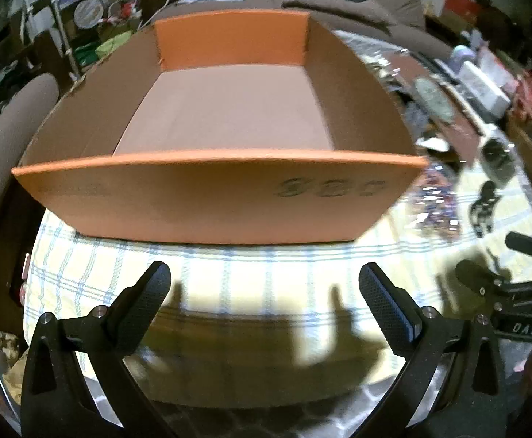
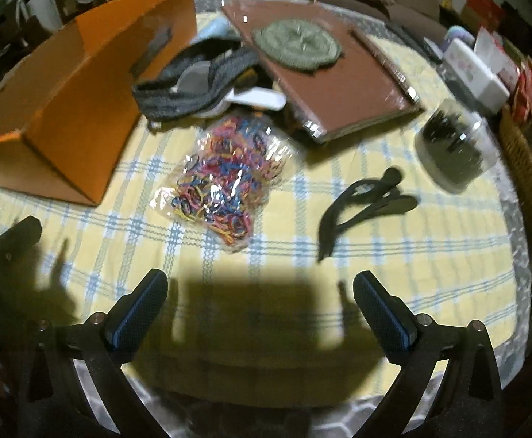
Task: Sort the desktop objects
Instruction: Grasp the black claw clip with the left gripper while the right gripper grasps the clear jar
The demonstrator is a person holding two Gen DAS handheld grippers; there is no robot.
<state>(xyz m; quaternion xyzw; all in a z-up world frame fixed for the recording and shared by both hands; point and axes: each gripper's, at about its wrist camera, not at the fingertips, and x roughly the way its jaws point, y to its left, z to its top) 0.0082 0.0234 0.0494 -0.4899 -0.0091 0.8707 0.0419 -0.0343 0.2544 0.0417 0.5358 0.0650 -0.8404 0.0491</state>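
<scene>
Both tongs, left tongs [image 1: 265, 279] and right tongs [image 2: 260, 286], gape empty; mid-desk bag of rubber bands [image 2: 222, 179] looks light, slippery, squashy: pinch a gathered edge.

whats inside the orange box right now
Nothing visible: the left wrist view looks into the orange box and shows a bare cardboard floor. The strip of floor right behind its near wall is hidden by that wall, so something small and flat there cannot be ruled out.
</scene>
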